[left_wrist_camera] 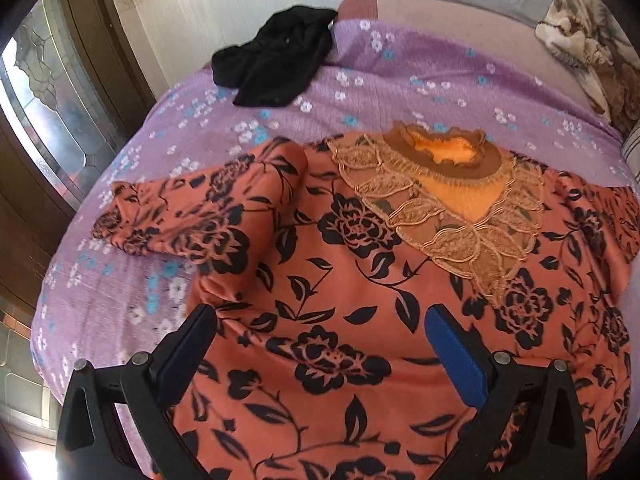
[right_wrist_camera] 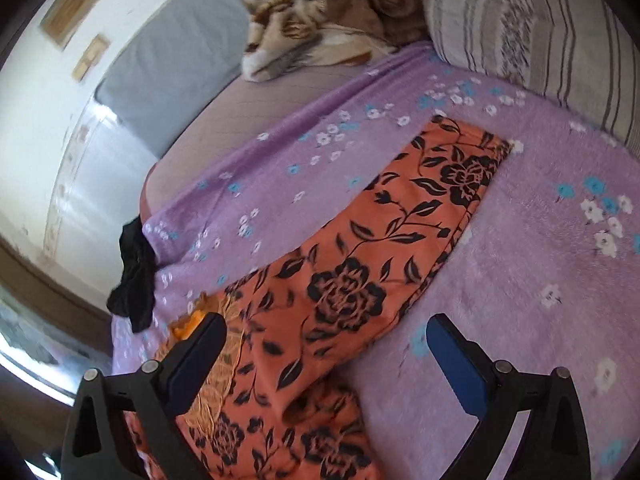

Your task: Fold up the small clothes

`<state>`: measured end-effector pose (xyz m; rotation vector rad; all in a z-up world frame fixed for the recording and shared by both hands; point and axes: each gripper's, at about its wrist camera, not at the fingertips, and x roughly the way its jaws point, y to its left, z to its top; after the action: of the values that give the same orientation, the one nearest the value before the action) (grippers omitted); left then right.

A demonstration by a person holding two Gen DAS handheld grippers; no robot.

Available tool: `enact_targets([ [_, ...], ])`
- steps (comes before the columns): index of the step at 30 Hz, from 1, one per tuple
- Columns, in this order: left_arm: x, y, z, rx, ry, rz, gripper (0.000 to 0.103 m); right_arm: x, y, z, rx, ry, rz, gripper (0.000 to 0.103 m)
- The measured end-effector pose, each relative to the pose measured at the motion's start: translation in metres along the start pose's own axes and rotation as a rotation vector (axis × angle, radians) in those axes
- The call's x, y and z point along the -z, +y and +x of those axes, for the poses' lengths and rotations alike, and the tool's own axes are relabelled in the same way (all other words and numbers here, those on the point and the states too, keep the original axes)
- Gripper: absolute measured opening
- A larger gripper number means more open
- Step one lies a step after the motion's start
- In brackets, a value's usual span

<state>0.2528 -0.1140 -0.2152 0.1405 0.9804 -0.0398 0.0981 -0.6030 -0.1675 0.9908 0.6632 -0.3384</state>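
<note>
Here both tongs (left_wrist_camera: 320,344) (right_wrist_camera: 324,352) gape over the orange top (left_wrist_camera: 340,320); only the right view shows its outstretched sleeve (right_wrist_camera: 440,184).

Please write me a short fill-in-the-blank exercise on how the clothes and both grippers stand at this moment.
1. The orange floral top lies spread on a ____ flowered bedspread.
2. The garment crumpled near the bedspread's far edge is ____ in colour.
3. The left gripper hovers over the top with its jaws ____.
4. The right gripper points along the top's outstretched ____, jaws apart.

Missing words: purple; black; open; sleeve
</note>
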Motion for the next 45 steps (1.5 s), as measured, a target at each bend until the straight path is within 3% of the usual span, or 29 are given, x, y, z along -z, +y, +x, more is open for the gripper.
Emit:
enact_targets([
  [3,0.005,-0.001,0.030,-0.024,0.030,0.009,0.103,-0.026,-0.049,0.024,-0.036,0.000,0.203,0.080],
  [5,0.011,0.002,0.042,-0.044,0.052,0.022,0.103,-0.040,-0.066,0.040,-0.017,0.005,0.256,0.079],
  [7,0.012,0.005,0.053,-0.051,0.081,0.041,0.103,-0.051,-0.068,0.047,-0.023,-0.029,0.259,0.074],
  [13,0.010,0.007,0.057,-0.030,0.039,0.003,0.103,-0.081,-0.050,0.072,0.014,-0.114,0.159,0.072],
  [16,0.012,0.008,0.057,-0.038,0.013,0.008,0.103,-0.097,-0.049,0.083,0.034,-0.137,0.094,0.051],
  [18,0.013,0.008,0.055,-0.035,0.013,0.002,0.103,-0.097,-0.053,0.088,0.051,-0.141,0.071,0.020],
  [20,0.012,0.009,0.055,-0.036,0.017,0.002,0.103,-0.095,-0.057,0.087,0.047,-0.155,0.078,0.011],
  [26,0.014,0.010,0.053,-0.031,0.019,-0.001,0.103,-0.088,-0.026,0.068,-0.030,-0.192,-0.015,0.007],
  [34,0.013,0.013,0.053,-0.034,0.020,-0.001,0.103,-0.045,0.055,0.037,-0.274,-0.120,-0.180,0.007],
  [39,0.003,0.019,0.045,0.032,0.092,-0.008,0.103,0.009,0.114,0.023,-0.462,-0.020,-0.264,0.007],
  [42,-0.005,0.038,0.020,0.063,0.015,-0.050,0.103,0.054,0.148,0.023,-0.522,0.062,-0.349,0.007],
  [45,-0.013,0.062,0.001,0.037,-0.066,-0.088,0.103,0.107,0.177,0.037,-0.495,0.187,-0.460,0.011],
])
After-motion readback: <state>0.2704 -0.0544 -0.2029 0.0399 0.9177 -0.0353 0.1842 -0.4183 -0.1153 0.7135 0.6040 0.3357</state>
